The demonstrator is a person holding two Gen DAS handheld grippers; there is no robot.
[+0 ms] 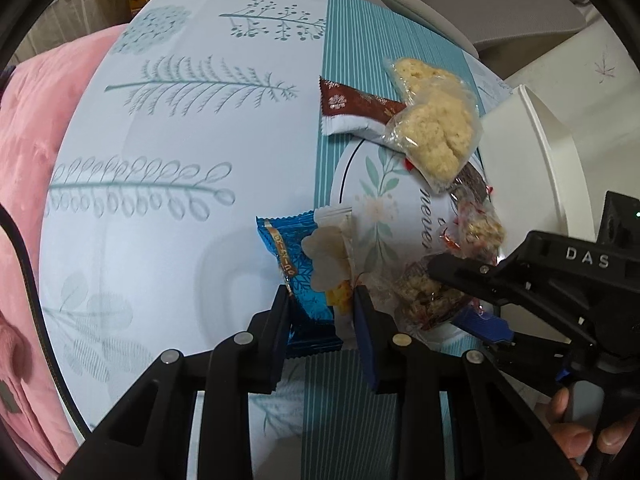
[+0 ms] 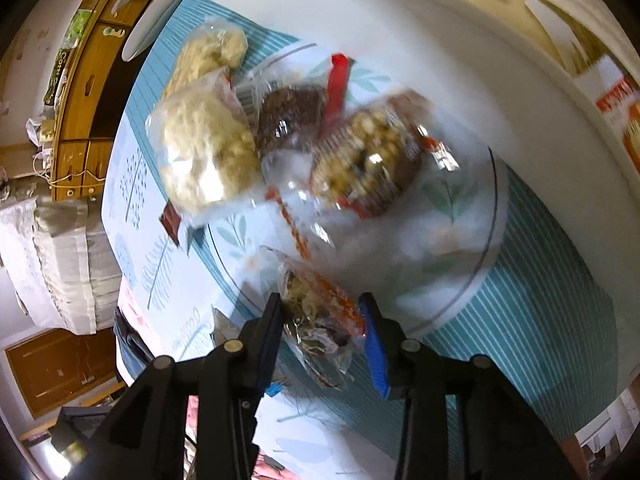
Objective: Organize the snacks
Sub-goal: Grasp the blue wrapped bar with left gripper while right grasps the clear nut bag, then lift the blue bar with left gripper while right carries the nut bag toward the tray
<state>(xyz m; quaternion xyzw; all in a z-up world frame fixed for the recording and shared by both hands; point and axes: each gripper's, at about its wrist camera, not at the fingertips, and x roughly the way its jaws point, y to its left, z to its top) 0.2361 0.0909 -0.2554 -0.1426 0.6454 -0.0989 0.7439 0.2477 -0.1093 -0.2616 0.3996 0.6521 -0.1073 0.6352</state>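
both grippers loaded, plate just ahead

left gripper (image 1: 321,300) is clamped on a blue packet (image 1: 298,280), a cracker picture on its front. the packet's long axis runs straight out from the jaws, away from the hand. right gripper (image 2: 321,312) is pinched on a clear nut bar (image 2: 320,312), also lying along its fingers. no earlier picture here, so only the grips are told.

outward from both: the plate (image 1: 348,184) sits just beyond the fingertips, slightly right of the left gripper, with rice cakes (image 1: 434,140) and more bars piled on its far side. the right gripper is nearer the plate. a brown packet (image 1: 348,108) lies beyond, half under the pile.

hard to read: the right view is blurred, and the wrappers overlap. the white bin (image 1: 536,152) is cut off by the frame.
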